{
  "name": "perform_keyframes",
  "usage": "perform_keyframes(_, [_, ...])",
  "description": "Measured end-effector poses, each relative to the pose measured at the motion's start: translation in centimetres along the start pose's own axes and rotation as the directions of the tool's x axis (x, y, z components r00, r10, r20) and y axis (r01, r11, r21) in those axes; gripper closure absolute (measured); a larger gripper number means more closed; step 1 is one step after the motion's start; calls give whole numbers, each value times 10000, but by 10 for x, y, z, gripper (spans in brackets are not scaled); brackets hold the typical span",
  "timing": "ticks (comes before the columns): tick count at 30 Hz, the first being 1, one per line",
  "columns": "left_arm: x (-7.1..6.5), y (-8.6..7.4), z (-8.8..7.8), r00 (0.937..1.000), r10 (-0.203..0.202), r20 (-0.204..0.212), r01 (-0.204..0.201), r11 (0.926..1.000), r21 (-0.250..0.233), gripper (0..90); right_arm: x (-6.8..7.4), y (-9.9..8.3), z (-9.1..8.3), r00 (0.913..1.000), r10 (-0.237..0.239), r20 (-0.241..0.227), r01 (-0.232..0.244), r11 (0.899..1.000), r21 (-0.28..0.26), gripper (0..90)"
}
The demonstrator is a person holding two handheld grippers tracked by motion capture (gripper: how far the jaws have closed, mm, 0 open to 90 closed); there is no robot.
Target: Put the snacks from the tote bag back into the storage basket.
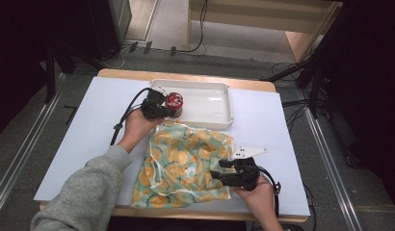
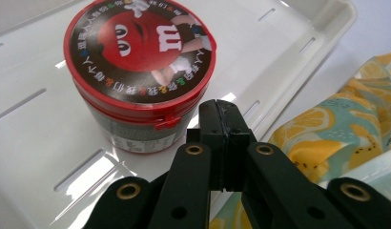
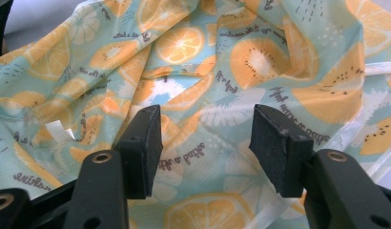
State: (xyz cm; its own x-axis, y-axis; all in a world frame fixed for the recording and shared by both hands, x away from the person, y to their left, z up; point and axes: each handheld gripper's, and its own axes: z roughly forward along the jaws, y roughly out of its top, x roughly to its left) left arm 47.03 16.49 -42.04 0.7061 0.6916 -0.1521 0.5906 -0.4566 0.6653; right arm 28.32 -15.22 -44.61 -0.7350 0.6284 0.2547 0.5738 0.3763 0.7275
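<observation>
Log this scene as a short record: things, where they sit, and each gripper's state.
jar: red-lidded candy jar, upright in the white tray
bag: fruit-print cloth bag, flat on the table in front of the tray
left gripper: shut, empty, beside the jar
right gripper: open, over the bag

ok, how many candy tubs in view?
1. The red-lidded candy tub stands upright in the white tray, by the shut left tongs. The fruit-print bag may hide more.
</observation>
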Motion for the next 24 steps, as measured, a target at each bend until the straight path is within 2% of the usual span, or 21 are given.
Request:
perform_keyframes(5, [3,-1,-1,9999,-102,-37,102,9999,-13,900,0,0,0,10000,-35,9,35,10000,4,456])
perform_keyframes(24, [6,-2,-6,9998,-91,-188,91,10000,-3,900,0,0,0,10000,-53,21,53,10000,16,457])
